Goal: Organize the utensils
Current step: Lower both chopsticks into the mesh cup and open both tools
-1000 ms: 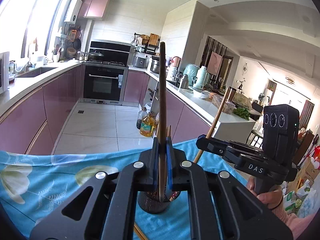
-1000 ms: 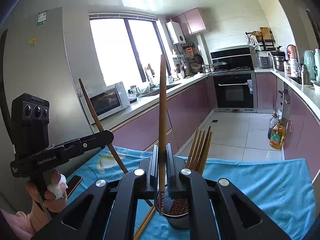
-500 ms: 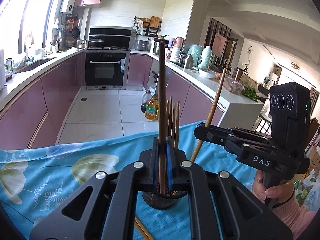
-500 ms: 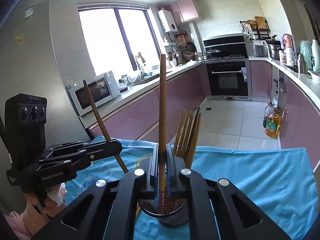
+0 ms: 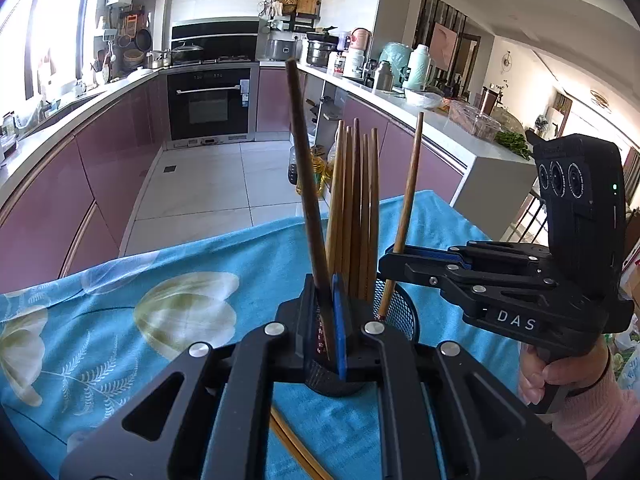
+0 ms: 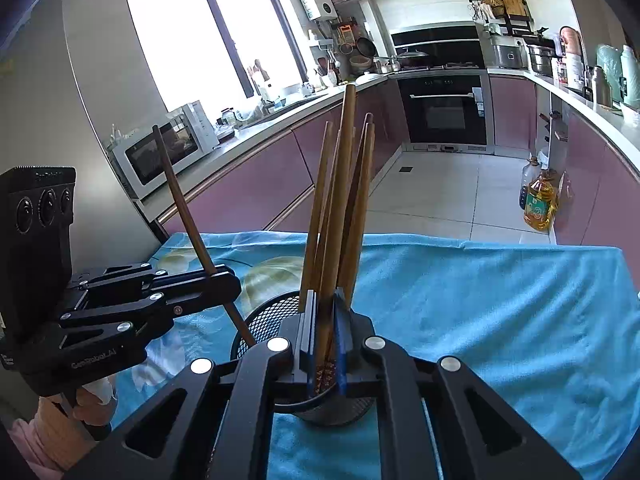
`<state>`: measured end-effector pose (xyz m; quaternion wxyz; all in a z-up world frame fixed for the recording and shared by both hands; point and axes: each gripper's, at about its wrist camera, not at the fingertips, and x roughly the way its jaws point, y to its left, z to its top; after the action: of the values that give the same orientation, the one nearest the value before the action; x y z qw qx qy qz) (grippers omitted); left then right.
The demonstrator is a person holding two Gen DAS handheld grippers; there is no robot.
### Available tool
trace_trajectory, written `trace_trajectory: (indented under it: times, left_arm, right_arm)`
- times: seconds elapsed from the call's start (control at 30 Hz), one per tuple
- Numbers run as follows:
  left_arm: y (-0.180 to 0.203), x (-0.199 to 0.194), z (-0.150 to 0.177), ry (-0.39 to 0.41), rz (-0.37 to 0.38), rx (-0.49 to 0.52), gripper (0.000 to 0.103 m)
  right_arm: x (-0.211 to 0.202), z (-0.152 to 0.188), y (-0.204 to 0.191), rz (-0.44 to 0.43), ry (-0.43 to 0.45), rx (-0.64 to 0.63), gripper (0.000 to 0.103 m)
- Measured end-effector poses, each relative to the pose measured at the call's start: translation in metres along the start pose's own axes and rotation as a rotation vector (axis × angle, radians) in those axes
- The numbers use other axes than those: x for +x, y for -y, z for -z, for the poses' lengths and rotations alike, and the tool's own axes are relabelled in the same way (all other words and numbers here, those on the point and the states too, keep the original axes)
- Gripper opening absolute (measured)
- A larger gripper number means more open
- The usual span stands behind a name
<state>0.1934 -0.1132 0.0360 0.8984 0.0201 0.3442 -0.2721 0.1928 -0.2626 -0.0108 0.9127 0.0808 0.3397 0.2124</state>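
Note:
A black mesh cup [image 5: 400,316] [image 6: 272,316] stands on the blue flowered tablecloth [image 5: 160,264] and holds several wooden chopsticks [image 5: 356,200] [image 6: 320,200]. My left gripper [image 5: 326,288] [image 6: 224,276] is shut on a dark brown chopstick [image 5: 304,160] [image 6: 180,200]. That chopstick leans sideways with its lower tip inside the cup. My right gripper [image 6: 324,300] [image 5: 394,258] holds a lighter chopstick [image 6: 342,184] [image 5: 408,200]; its jaws are just beginning to open with the stick still between the pads. The patterned tip of this stick is down in the cup.
A loose pair of chopsticks [image 5: 296,444] lies on the cloth under my left gripper. Beyond the table's far edge is tiled floor with an oil bottle [image 6: 538,204]. Purple cabinets, a microwave [image 6: 160,156] and an oven line the kitchen.
Both grippers have sunk toward the cup and tilted further down, lowering their chopsticks into it. The left chopstick, upright before, now leans to the left in the jaws.

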Motion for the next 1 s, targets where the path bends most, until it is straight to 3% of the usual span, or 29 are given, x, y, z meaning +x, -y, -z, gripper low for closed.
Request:
trace_trajectory:
  times: [0.2, 0.6, 1.0]
  left_arm:
    - [-0.006, 0.018, 0.001, -0.031, -0.002, -0.026, 0.009]
    - [-0.010, 0.024, 0.007, -0.030, 0.000, -0.031, 0.009]
    - [-0.019, 0.010, 0.028, 0.009, -0.039, -0.051, 0.022]
  right_arm:
    - [0.006, -0.002, 0.005, 0.019, 0.000, 0.028, 0.014]
    - [0.025, -0.009, -0.003, 0.006, -0.017, 0.013, 0.014]
    - [0.007, -0.001, 0.006, 0.044, 0.011, 0.038, 0.028]
